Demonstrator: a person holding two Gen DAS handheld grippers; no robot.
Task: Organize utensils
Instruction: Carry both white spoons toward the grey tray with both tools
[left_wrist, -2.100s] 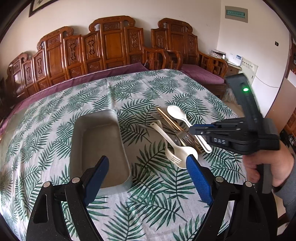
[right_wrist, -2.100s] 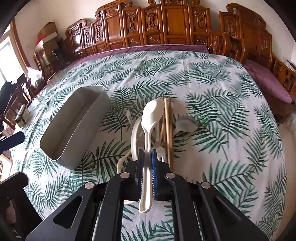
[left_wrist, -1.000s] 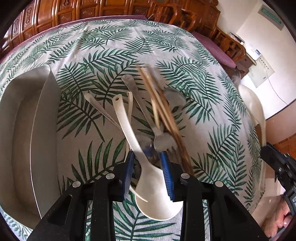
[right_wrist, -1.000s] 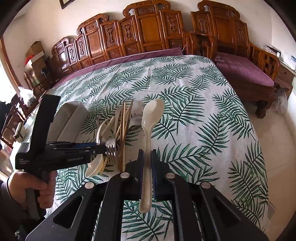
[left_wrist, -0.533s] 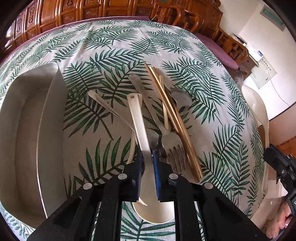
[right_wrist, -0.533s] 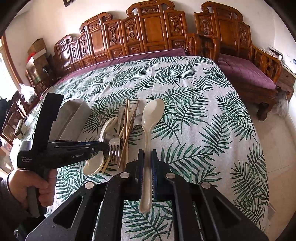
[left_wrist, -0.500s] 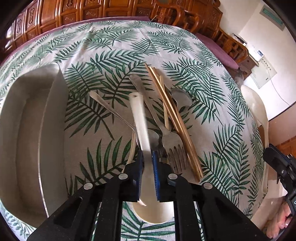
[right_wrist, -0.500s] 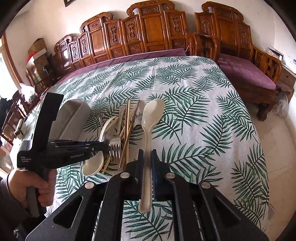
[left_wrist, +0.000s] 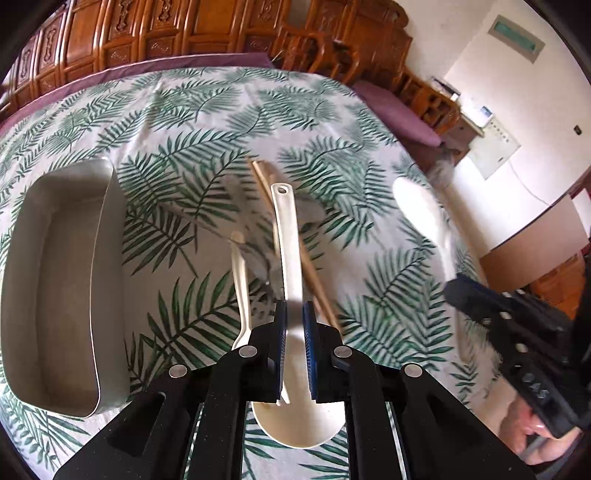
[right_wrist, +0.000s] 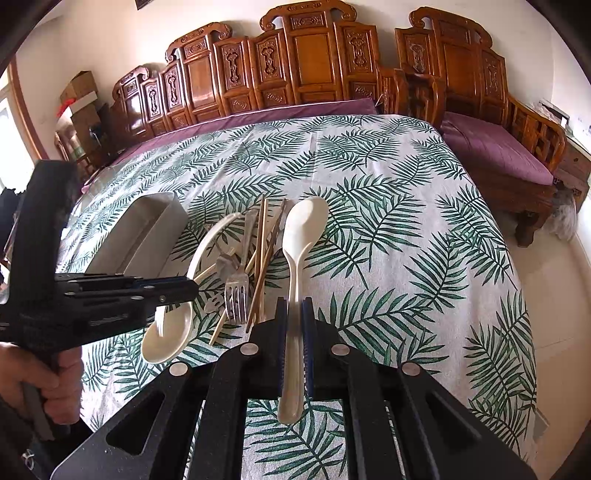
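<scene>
Left gripper (left_wrist: 294, 325) clamps a ladle-shaped spoon (left_wrist: 288, 258); right gripper (right_wrist: 294, 321) clamps a cream spoon (right_wrist: 299, 243). Between them: fork (right_wrist: 236, 295), chopsticks (right_wrist: 260, 254); grey tray (left_wrist: 59, 280) leftward.

Left wrist view: pile of utensils (left_wrist: 269, 258) motion-blurred, fork and chopsticks smeared; held spoon's bowl (left_wrist: 295, 424) partly hidden behind left gripper (left_wrist: 294, 325); right gripper (left_wrist: 517, 332) cut off by frame edge, its spoon blurred
</scene>
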